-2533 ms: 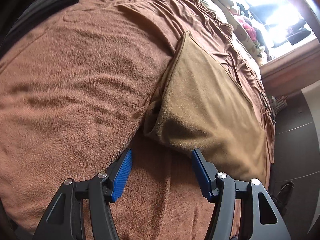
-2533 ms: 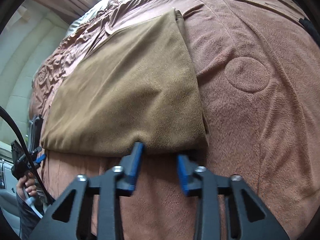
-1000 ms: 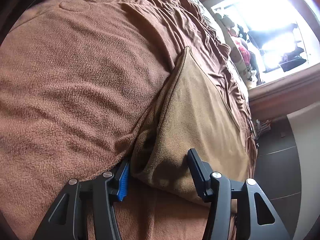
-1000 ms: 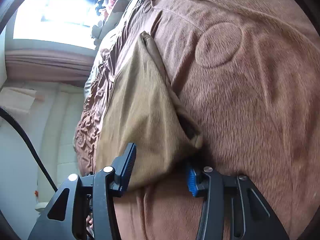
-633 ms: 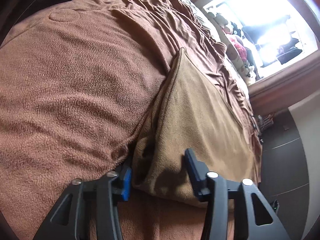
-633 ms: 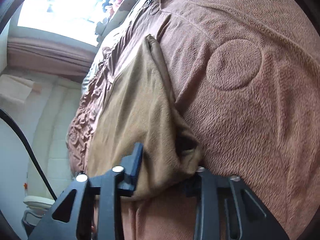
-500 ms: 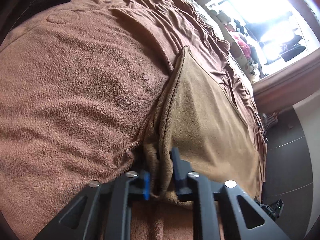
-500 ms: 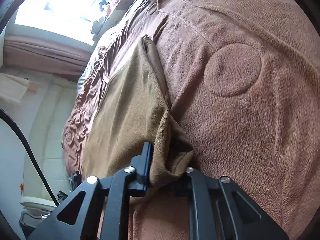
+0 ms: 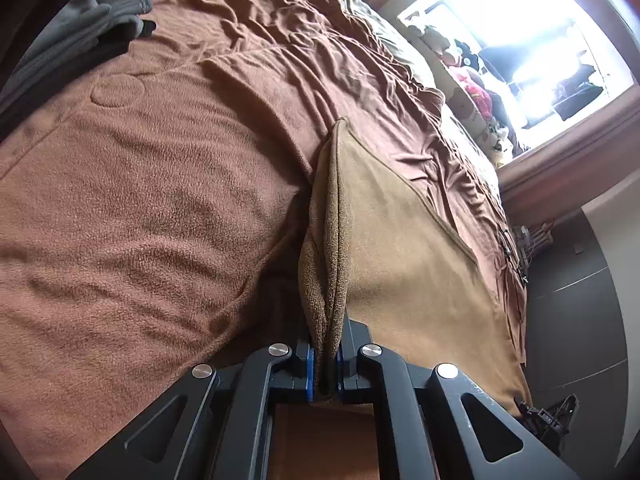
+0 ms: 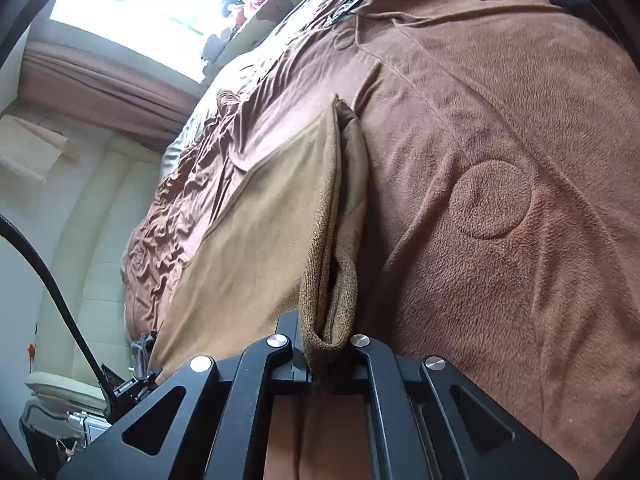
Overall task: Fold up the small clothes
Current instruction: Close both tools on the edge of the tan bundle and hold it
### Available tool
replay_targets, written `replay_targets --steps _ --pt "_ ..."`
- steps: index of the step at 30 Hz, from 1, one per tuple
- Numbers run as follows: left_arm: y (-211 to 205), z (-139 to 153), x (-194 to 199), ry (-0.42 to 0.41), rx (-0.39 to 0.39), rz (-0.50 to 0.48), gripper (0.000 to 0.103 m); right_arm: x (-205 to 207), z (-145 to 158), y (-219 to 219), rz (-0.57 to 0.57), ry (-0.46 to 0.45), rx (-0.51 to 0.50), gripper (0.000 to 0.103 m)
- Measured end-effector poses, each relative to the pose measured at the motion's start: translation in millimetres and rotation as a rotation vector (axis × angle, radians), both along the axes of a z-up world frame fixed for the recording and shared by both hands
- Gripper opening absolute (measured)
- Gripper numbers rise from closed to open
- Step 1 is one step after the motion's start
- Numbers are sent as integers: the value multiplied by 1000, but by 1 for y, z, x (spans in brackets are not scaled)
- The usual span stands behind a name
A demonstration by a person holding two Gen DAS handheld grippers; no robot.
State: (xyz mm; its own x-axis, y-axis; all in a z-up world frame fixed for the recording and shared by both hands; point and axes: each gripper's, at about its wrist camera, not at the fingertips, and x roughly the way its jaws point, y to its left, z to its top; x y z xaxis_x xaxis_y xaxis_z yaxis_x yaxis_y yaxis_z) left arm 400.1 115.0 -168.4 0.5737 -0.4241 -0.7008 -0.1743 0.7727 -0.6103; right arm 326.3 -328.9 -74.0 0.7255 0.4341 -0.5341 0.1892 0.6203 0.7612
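A tan folded cloth (image 9: 400,260) lies on a bed covered by a brown fleece blanket (image 9: 160,200). My left gripper (image 9: 325,344) is closing its jaws on one near corner of the cloth; the pads pinch the doubled edge, which stands up from the bed. In the right wrist view the same tan cloth (image 10: 256,240) has its other near corner bunched between the closing jaws of my right gripper (image 10: 326,344). Both corners are raised a little off the blanket (image 10: 500,280). The far edge of the cloth still rests on the bed.
A pile of grey clothes (image 9: 80,36) lies at the far left of the bed. Soft toys (image 9: 472,92) sit under a bright window (image 9: 520,40). The bed's edge and dark floor (image 9: 580,300) run along the right. A black cable (image 10: 52,280) hangs at left.
Both grippers went from wide open around the cloth's near corners to pinched on them. Both then rose, and the near edge lifted off the blanket.
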Motion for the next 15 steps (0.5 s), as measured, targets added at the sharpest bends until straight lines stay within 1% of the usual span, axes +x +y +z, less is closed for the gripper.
replay_targets --steps 8,15 --pt "11 15 -25 -11 -8 -1 7 -24 9 0 23 -7 -6 0" --pt "28 12 -61 -1 -41 9 7 -51 8 10 52 18 -20 0"
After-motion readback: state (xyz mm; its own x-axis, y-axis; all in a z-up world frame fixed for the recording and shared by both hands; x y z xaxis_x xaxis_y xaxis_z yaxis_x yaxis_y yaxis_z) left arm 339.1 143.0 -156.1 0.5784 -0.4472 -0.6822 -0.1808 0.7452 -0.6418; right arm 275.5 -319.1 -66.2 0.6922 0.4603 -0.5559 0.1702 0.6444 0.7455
